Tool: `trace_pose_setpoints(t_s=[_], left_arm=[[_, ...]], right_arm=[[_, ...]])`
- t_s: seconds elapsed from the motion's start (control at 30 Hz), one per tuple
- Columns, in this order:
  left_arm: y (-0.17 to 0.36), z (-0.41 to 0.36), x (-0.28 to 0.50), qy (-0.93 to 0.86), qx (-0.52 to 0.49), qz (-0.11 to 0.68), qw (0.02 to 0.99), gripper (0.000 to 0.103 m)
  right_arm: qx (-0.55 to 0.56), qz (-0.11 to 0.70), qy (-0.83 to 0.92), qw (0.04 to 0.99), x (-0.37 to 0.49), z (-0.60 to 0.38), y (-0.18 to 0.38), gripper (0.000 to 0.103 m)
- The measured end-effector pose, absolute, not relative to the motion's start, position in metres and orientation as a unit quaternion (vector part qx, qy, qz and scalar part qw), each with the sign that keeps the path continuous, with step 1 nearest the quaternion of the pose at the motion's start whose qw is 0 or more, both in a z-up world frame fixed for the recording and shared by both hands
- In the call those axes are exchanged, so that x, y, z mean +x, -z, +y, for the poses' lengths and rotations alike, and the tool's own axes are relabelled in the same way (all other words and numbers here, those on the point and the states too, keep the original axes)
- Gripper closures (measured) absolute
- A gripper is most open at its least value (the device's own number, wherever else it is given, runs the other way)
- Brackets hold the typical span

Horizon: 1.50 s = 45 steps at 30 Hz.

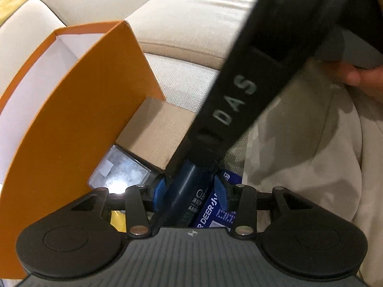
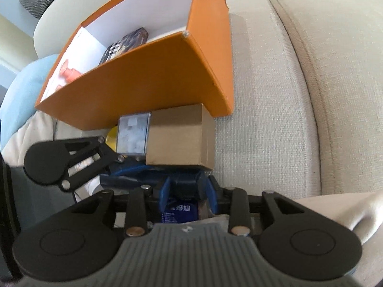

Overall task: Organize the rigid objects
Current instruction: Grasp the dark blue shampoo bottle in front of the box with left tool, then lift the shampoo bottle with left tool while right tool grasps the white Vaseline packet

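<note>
An orange box (image 1: 71, 124) with a white inside stands on a beige sofa; in the right wrist view (image 2: 148, 81) it holds a patterned pack (image 2: 126, 43) and an orange item (image 2: 69, 74). A brown carton (image 1: 158, 131) (image 2: 179, 138) and a clear case (image 1: 122, 169) (image 2: 134, 134) lie beside it. My left gripper (image 1: 189, 191) has its blue pads around a dark blue bottle (image 1: 189, 186), above a blue box (image 1: 215, 215). My right gripper (image 2: 188, 191) is shut on the same bottle's end (image 2: 184, 184), over the blue box (image 2: 178, 211). The left gripper also shows in the right wrist view (image 2: 71, 162).
The right gripper's black body, lettered DAS (image 1: 258, 71), crosses the left wrist view, with a hand (image 1: 363, 79) behind it. Beige cloth (image 1: 311, 155) lies at right. A yellow item (image 2: 111, 138) sits by the clear case. A light blue cushion (image 2: 26, 91) lies at left.
</note>
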<state>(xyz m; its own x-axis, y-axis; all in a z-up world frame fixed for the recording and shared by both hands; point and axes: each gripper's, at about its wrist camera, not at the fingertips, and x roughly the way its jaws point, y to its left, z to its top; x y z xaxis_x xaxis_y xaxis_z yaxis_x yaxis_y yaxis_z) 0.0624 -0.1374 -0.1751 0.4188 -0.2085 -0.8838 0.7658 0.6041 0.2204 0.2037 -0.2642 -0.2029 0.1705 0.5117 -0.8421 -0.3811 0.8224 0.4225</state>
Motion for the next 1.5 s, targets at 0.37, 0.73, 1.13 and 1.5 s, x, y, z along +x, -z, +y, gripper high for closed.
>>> trace_pose_setpoints(t_s=[0.37,0.73,1.13,1.5], left_arm=[[0.125,-0.071,0.026,0.242,0.199,0.424,0.85,0.066],[0.075,-0.022,-0.006,0.182,0.086,0.393,0.897,0.068],[0.096,0.095,0.035,0.052,-0.055,0.438,0.896,0.068],[0.108,0.124,0.034,0.034,-0.1,0.442,0.891,0.068]], right_arm=[[0.098,0.535,-0.257,0.799,0.202,-0.275,0.189,0.061],[0.001,0.485,-0.32,0.814,0.173,-0.22,0.162,0.065],[-0.144,0.481,-0.445,0.741,0.15,-0.09,0.174,0.068],[-0.257,0.498,-0.486,0.671,0.151,-0.012,0.214,0.052]])
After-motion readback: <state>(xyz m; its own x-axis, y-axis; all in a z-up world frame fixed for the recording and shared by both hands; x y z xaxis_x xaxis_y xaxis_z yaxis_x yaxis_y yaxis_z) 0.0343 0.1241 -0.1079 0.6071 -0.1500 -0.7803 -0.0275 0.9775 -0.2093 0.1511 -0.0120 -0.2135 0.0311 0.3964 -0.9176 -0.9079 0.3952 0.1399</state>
